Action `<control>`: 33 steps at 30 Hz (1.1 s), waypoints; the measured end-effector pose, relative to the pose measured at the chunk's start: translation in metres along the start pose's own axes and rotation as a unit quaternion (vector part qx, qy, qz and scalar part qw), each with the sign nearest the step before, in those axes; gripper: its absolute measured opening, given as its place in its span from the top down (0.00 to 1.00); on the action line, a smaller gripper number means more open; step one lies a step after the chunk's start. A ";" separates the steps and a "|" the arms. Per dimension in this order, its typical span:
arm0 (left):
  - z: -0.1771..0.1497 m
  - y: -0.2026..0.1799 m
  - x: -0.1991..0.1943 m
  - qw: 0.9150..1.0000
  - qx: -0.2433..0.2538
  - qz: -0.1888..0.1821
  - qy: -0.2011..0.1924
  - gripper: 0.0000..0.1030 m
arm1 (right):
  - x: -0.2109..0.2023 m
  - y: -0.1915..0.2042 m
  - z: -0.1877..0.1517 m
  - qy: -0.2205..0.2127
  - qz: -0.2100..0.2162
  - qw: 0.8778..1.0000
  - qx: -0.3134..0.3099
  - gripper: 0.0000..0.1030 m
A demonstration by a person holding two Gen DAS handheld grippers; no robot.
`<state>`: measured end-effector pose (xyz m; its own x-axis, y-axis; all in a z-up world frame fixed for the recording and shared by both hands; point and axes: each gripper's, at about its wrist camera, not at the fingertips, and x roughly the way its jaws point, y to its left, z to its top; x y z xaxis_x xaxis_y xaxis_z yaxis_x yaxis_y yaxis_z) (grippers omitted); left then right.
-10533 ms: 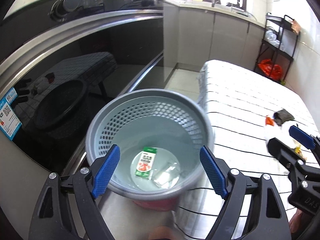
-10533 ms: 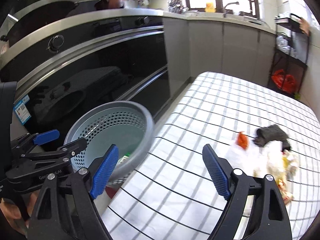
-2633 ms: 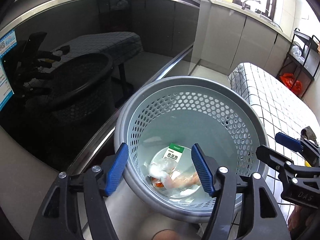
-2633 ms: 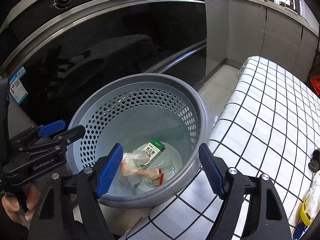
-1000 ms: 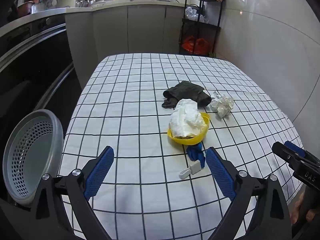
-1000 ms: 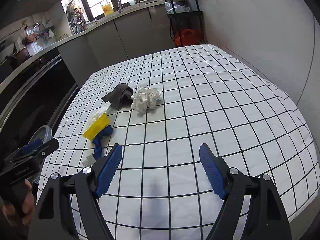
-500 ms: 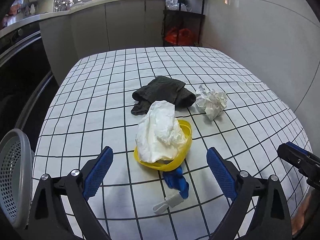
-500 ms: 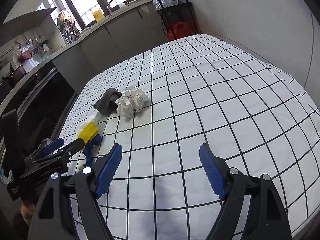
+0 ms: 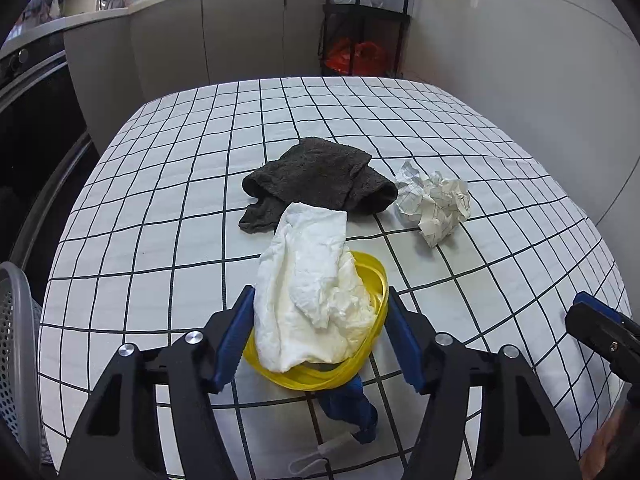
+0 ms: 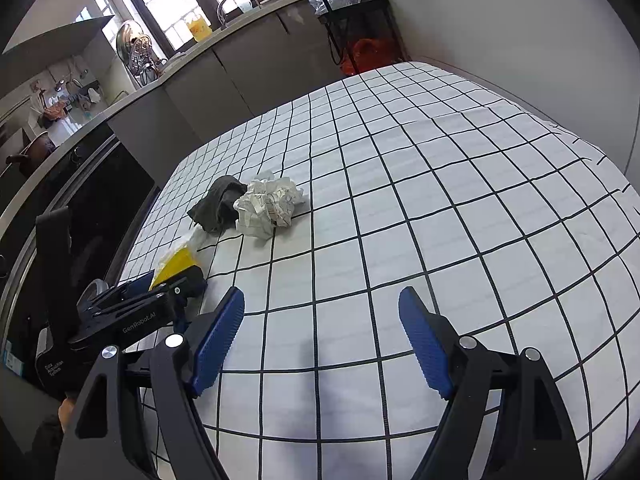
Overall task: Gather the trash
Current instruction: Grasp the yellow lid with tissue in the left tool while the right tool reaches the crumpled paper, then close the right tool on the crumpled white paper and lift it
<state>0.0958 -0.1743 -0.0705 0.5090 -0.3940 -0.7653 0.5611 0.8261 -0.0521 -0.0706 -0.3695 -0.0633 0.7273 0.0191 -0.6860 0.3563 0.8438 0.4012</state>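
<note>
A white crumpled tissue (image 9: 316,292) lies in a yellow plastic bowl (image 9: 360,364) on the checked table; a blue wrapper (image 9: 352,408) sticks out beneath it. My left gripper (image 9: 318,344) is open, with its blue pads on either side of the bowl and tissue; it also shows in the right wrist view (image 10: 176,284) by the yellow bowl (image 10: 176,264). A dark grey cloth (image 9: 316,184) and a crumpled paper ball (image 9: 434,204) lie beyond. My right gripper (image 10: 320,340) is open and empty over bare table, with the paper ball (image 10: 270,202) far ahead on the left.
The grey perforated trash basket (image 9: 16,344) stands at the table's left edge. A dark oven front (image 10: 80,200) runs along the left. A black shelf rack with a red bag (image 9: 356,54) stands behind the table. A wall (image 9: 520,60) borders the right side.
My left gripper has moved forward and down, so its pads now flank the yellow bowl and tissue. My right gripper has shifted slightly and stays open.
</note>
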 end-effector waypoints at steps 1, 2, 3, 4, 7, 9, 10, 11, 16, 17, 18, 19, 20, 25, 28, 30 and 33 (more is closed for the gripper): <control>0.000 0.002 -0.001 1.000 -0.005 -0.005 0.000 0.47 | 0.001 0.001 0.000 0.001 0.000 1.000 -0.001 0.26; 0.001 0.003 -0.001 1.000 -0.009 -0.008 0.001 0.54 | 0.002 0.002 0.000 0.001 0.000 1.000 -0.002 0.26; 0.001 0.005 -0.002 1.000 -0.013 -0.009 0.003 0.58 | 0.002 0.003 0.000 0.002 0.000 1.000 -0.003 0.26; 0.001 0.007 -0.002 1.000 -0.017 -0.011 0.004 0.64 | 0.003 0.004 0.001 0.002 0.000 1.000 -0.004 0.26; 0.002 0.011 -0.007 1.000 -0.023 -0.010 -0.005 0.72 | 0.004 0.007 0.003 0.002 0.001 1.000 -0.009 0.26; 0.003 0.014 -0.013 0.999 -0.030 -0.013 -0.012 0.77 | 0.006 0.010 0.004 0.003 0.000 1.000 -0.013 0.26; 0.003 0.017 -0.016 0.999 -0.035 -0.014 -0.015 0.79 | 0.008 0.012 0.006 0.004 0.001 1.000 -0.015 0.26; 0.003 0.020 -0.018 0.999 -0.041 -0.014 -0.016 0.79 | 0.009 0.014 0.007 0.004 0.001 1.000 -0.018 0.26; 0.002 0.042 -0.029 0.997 -0.071 -0.011 -0.023 0.80 | 0.020 0.026 0.015 0.008 -0.002 0.999 -0.034 0.26; 0.001 0.046 -0.032 0.997 -0.074 -0.009 -0.025 0.80 | 0.023 0.028 0.016 0.010 -0.003 0.999 -0.038 0.26; 0.001 0.050 -0.036 0.997 -0.076 -0.006 -0.028 0.80 | 0.027 0.031 0.017 0.013 -0.003 0.999 -0.041 0.26; 0.000 0.054 -0.040 0.996 -0.079 -0.005 -0.032 0.80 | 0.030 0.034 0.018 0.015 -0.002 0.999 -0.043 0.26; 0.000 0.058 -0.044 0.996 -0.082 -0.003 -0.035 0.80 | 0.033 0.036 0.019 0.016 -0.001 0.999 -0.045 0.26; -0.004 0.074 -0.059 0.995 -0.091 0.023 -0.046 0.80 | 0.048 0.052 0.028 0.015 -0.009 0.998 -0.064 0.26; -0.009 0.082 -0.063 0.994 -0.092 0.036 -0.046 0.80 | 0.062 0.064 0.035 0.019 -0.019 0.997 -0.079 0.26; -0.011 0.087 -0.064 0.994 -0.092 0.046 -0.048 0.80 | 0.071 0.071 0.040 0.020 -0.030 0.995 -0.092 0.26; -0.013 0.094 -0.066 0.993 -0.094 0.056 -0.048 0.80 | 0.085 0.077 0.047 0.027 -0.045 0.993 -0.101 0.26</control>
<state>0.1070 -0.0653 -0.0332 0.6262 -0.3255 -0.7085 0.3705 0.9238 -0.0970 0.0459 -0.3280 -0.0622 0.6633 -0.0377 -0.7474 0.2898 0.9338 0.2101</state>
